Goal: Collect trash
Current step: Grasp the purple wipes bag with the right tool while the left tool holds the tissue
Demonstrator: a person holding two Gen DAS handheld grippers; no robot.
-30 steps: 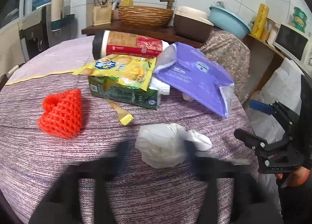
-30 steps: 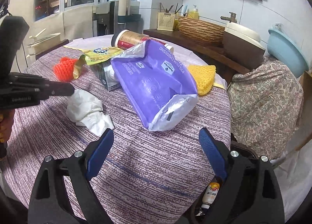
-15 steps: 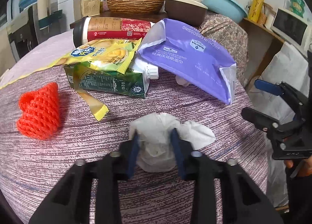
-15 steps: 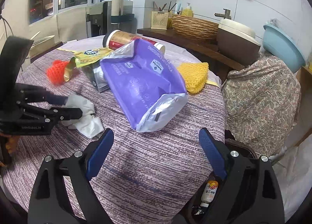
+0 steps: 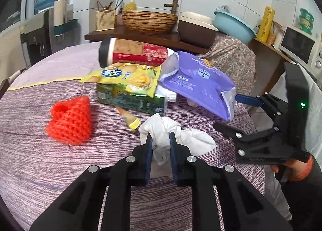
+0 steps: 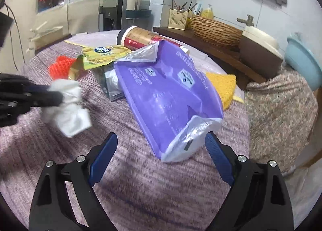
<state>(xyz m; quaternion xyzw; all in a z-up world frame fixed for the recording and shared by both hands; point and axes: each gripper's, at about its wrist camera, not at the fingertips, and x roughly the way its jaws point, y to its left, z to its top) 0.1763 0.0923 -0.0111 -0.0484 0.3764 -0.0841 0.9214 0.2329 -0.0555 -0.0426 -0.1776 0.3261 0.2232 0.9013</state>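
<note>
Currently, the left gripper (image 5: 160,137) is closing its jaws on the crumpled white tissue (image 5: 171,131) lying on the table (image 5: 60,166); lifting only once the pinch is firm is advisable. The right gripper (image 6: 161,150) is holding its jaws wide and empty near the purple bag (image 6: 167,94), whose contents are hidden.

- The purple plastic bag (image 5: 198,82) carries white print, upside down in the left wrist view: "PREMIUM EMBOSSING".
- Its white diamond logo (image 6: 186,76) is too small to read.
- The red-labelled cylindrical can (image 6: 140,39) reads "CHAGEE".
- The yellow snack packet (image 5: 128,79) bears a blue oval with unreadable characters.
</note>
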